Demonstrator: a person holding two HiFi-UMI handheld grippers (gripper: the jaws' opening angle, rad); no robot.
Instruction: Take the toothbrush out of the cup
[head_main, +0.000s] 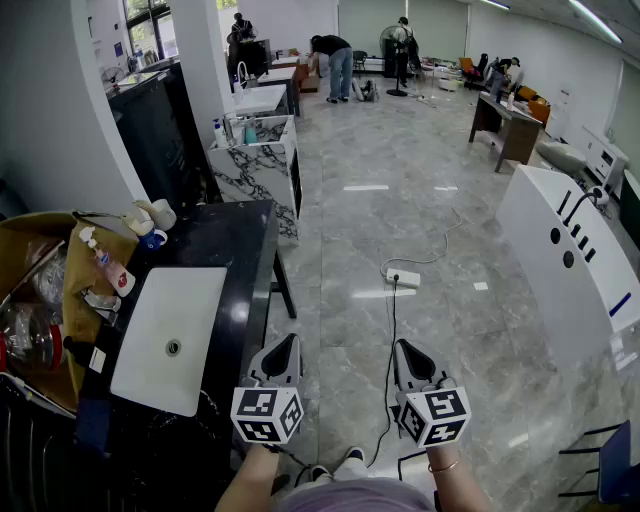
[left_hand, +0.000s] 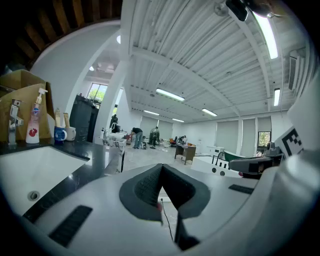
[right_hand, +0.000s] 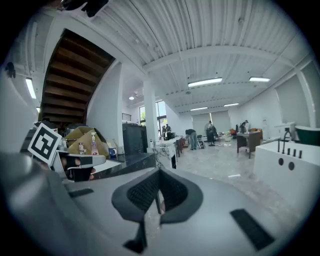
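- Toothbrush spot: upper left of the head view, in the blue cup (head_main: 150, 239) on the black tabletop (head_main: 235, 260), just beyond the white sink (head_main: 165, 330); too small there to pick out cleanly.
- Seen from the left tool's view as slim pale sticks (left_hand: 57, 119) rising upright out of that cup, next to a white cup (left_hand: 71, 133); no telling the brush from its neighbour.
- Probably light, stiff plastic, smooth and perhaps wet, so apt to slip or swivel in a pinch.
- Best taken on the handle just above the rim, pads across the flatter sides, then drawn straight up so as not to tip the cup.
- Left tool (head_main: 284, 348): jaws together on nothing, low centre of the head view over the floor (head_main: 420, 200), well apart from the cup.
- Right tool (head_main: 408, 352): likewise closed and empty, near the left one at lower centre.
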